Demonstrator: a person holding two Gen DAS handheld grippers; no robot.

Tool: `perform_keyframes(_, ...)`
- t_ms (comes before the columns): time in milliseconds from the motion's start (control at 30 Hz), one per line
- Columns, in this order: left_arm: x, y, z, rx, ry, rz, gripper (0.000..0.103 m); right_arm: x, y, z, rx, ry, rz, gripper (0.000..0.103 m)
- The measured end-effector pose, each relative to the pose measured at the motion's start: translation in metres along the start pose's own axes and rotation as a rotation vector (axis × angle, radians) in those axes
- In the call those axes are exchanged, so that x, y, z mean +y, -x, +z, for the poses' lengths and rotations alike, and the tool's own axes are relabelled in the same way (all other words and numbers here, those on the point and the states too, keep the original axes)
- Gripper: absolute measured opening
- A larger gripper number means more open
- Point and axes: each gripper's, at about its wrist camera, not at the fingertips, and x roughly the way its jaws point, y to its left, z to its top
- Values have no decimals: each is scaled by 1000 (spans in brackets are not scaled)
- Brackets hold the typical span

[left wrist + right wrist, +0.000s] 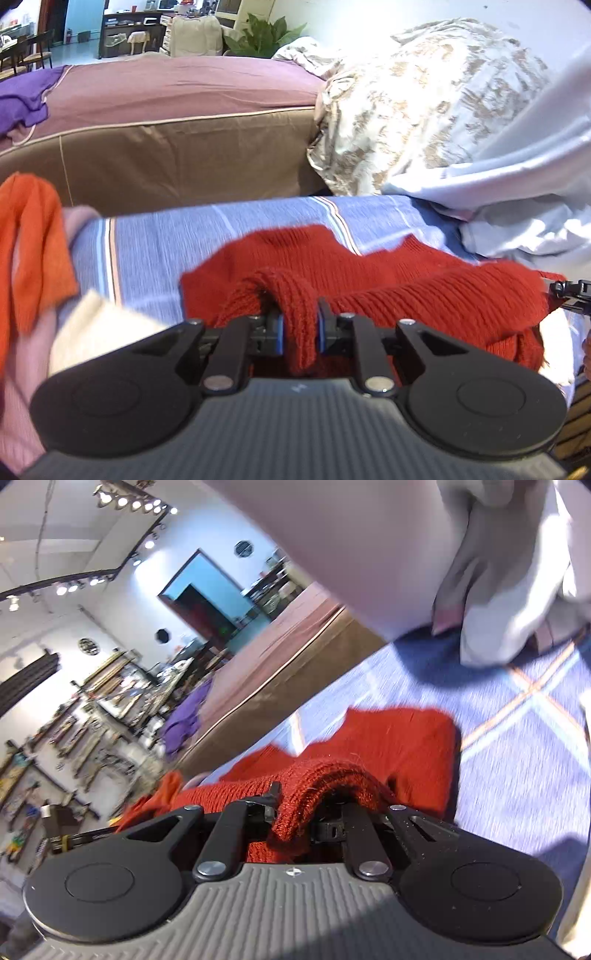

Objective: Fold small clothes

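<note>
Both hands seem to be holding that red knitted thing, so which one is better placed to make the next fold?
Neither clearly. The left gripper and the right gripper are each shut on an edge of the red knit garment, lifted over the blue striped cloth. They probably fold together.

The red garment [406, 280] is coarse ribbed knit wool, the striped blue sheet [166, 251] under it smooth matt woven cloth, and the left gripper [300, 332] matt black plastic with shiny metal rivets.
</note>
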Motion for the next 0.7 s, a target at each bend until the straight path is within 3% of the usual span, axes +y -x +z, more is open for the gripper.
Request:
perform_keyframes(67,2,-24,12,10,-7,21,16,-3,-19,9,-8,54,-56,23)
perform_keyframes(200,2,-62,18,50,-41,70,16,-24,-52,17,-4,10,-108,23)
perform_keyframes(300,13,-75,15,45,14,80,20,-38,-66,17,10,-54,-139,24)
perform_keyframes(367,22,-78,15,46,67,70,21,-44,-69,16,9,-87,-137,29)
perform_keyframes(400,25,-78,14,49,82,60,22,-46,-69,19,3,-93,-137,42)
perform_keyframes(433,28,-76,14,54,85,50,22,-43,-68,22,-15,-85,-156,62)
perform_keyframes(467,29,-73,14,57,73,47,23,-40,-63,24,-41,-63,-185,72)
perform_keyframes(500,28,-69,13,57,46,53,23,-37,-57,27,-72,-23,-211,93)
perform_keyframes(533,26,-67,14,60,19,63,24,-32,-51,30,-99,22,-240,103)
perform_keyframes(600,25,-61,16,67,7,62,25,-21,-39,32,-130,116,-287,102)
perform_keyframes(667,27,-58,19,66,37,30,33,-10,-27,30,-123,190,-267,95)
perform_keyframes(700,30,-57,21,60,68,7,47,-3,-23,28,-115,233,-252,89)
